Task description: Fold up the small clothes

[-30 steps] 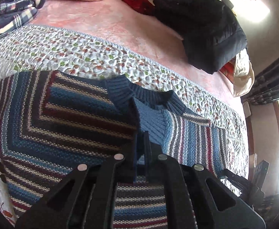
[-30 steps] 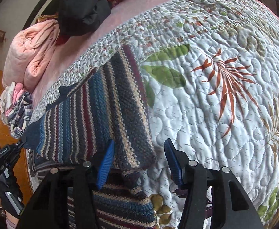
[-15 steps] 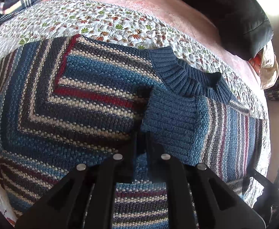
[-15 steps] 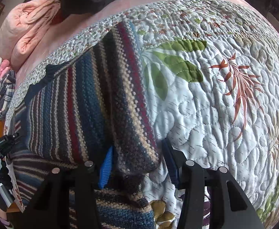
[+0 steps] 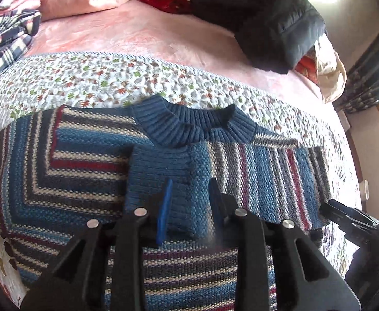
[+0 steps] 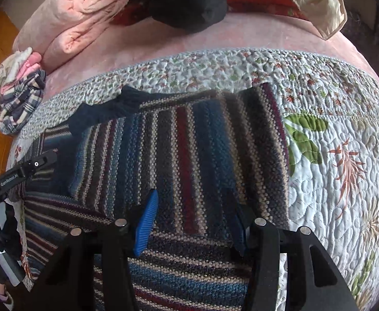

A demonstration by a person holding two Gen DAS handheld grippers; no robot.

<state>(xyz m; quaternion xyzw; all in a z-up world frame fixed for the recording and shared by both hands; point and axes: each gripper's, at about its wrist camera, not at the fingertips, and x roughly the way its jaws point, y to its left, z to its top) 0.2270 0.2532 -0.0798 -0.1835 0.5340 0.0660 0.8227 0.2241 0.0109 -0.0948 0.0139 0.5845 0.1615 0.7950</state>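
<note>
A striped sweater (image 5: 86, 171) is lying flat on a leaf-patterned quilt (image 5: 86, 83) covering the near part of a bed. Its navy ribbed collar (image 5: 189, 127) is pointing toward the quilt's far edge, just short of it. Both sleeves are lying folded in across the body. The left sleeve's blue ribbed cuff (image 5: 158, 171) is resting just below the collar, near the middle of the chest.

The left gripper (image 5: 190, 207) is hovering over that cuff. Its jaws are standing partly apart with the cuff showing between them, and they are not pinching any cloth.

The right gripper (image 6: 193, 223) is sitting over the folded right sleeve (image 6: 202, 155), near the quilt's right side. Its jaws are spread wide, one on each side of the sleeve's lower end. Whether the fingers are touching the knit cannot be told, but they are not closed on it.

Beyond the quilt's far edge, a pink sheet (image 5: 137, 33) is covering the rest of the bed. A folded pink blanket (image 6: 70, 18) is sitting at the far left corner, with a small stack of plaid clothes (image 6: 18, 98) beside it at the left edge. A black jacket (image 5: 275, 18) is lying along the far edge toward the right.
</note>
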